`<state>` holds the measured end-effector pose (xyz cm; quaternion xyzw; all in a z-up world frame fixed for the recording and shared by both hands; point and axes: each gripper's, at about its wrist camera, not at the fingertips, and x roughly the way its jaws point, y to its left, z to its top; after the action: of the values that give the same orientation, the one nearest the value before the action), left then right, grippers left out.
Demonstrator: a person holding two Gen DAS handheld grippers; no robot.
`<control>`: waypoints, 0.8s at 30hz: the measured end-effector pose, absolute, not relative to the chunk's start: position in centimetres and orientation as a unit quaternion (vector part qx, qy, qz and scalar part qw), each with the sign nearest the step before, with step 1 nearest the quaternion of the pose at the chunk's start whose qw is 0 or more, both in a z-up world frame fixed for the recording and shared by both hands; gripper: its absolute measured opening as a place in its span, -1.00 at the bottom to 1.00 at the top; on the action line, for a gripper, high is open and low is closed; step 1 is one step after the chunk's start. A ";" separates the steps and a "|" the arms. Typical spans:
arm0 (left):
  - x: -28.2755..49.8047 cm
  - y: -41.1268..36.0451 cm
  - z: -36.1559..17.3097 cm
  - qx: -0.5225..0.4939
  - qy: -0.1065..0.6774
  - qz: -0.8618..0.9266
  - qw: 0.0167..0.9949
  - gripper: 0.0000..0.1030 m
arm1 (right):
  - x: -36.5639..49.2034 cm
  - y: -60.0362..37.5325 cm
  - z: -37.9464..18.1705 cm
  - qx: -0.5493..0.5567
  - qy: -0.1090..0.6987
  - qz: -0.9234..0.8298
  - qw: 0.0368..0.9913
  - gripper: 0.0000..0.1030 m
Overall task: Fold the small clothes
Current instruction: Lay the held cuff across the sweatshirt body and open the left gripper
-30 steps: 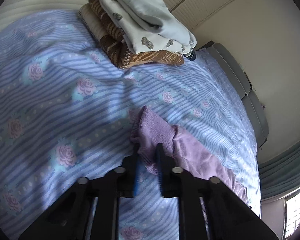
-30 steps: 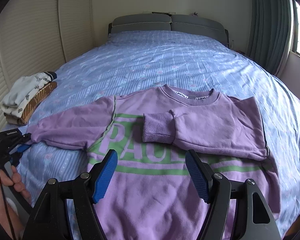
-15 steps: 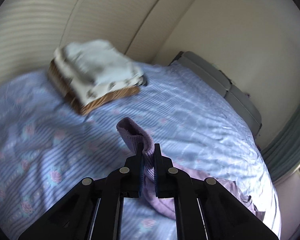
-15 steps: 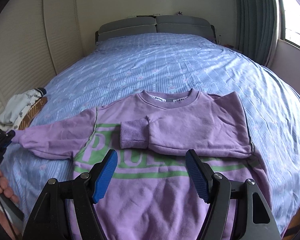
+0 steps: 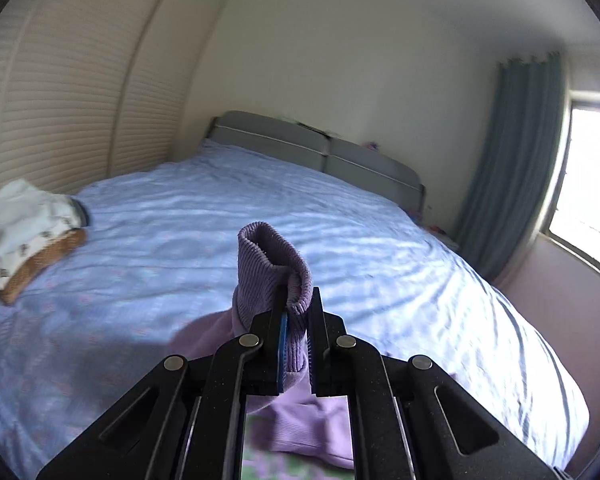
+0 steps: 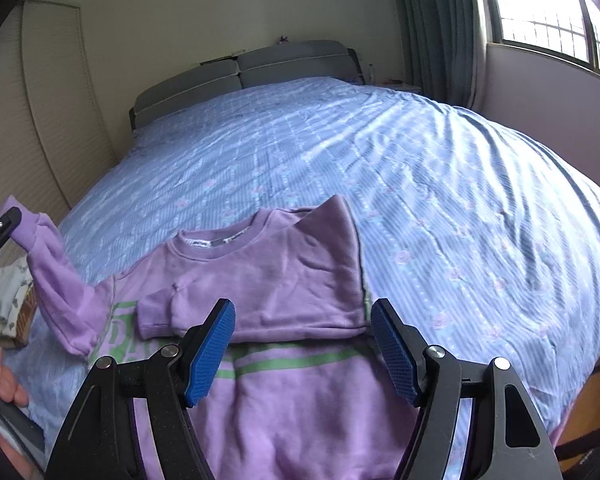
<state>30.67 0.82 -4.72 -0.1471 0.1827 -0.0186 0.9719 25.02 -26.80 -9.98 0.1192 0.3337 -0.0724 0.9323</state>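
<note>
One purple sweatshirt (image 6: 284, 280) lay face-up on the bed (image 6: 420, 184), collar toward the headboard (image 6: 244, 68). One sleeve was already folded across the chest; the other sleeve (image 6: 56, 276) was lifted off the bed at the left side, its ribbed cuff (image 5: 274, 264) pinched in the left hand-held gripper (image 5: 296, 344). Sleeve's long axis ran from that gripper down and rightward to the shoulder, so the fold likely goes right, across the chest. Right hand-held gripper (image 6: 302, 348) hung wide, empty, over the hem. One stack of folded clothes (image 5: 24, 220) lay at the bed's left edge.
</note>
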 end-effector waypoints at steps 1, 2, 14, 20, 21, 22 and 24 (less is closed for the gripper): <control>31.3 -1.0 -5.1 -0.136 0.189 -0.035 0.972 -0.81 | 25.0 -27.8 -10.1 0.124 0.335 -0.077 0.931 0.36; 31.7 -2.3 -5.4 -0.127 0.194 -0.045 0.972 -0.81 | 25.0 -28.7 -10.1 0.128 0.336 -0.082 0.929 0.36; 35.5 -17.0 -12.2 0.022 0.293 -0.128 0.947 -0.81 | 24.9 -35.3 -13.8 0.163 0.362 -0.129 0.909 0.36; 35.7 -19.0 -14.4 0.073 0.333 -0.129 0.931 -0.81 | 25.4 -35.7 -15.5 0.168 0.380 -0.124 0.901 0.36; 35.6 -19.0 -14.9 0.078 0.339 -0.129 0.928 -0.80 | 25.5 -35.7 -15.6 0.167 0.382 -0.123 0.901 0.36; 35.6 -19.2 -15.2 0.083 0.347 -0.133 0.925 -0.80 | 25.6 -35.7 -15.8 0.166 0.384 -0.122 0.900 0.36; 35.1 -19.6 -15.6 0.094 0.352 -0.140 0.921 -0.68 | 25.7 -35.7 -16.0 0.168 0.386 -0.119 0.899 0.36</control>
<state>35.10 -19.63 -15.56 0.0941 0.3519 -0.1399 0.9207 25.65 -35.74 -15.97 0.1676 0.3861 -0.1193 0.8992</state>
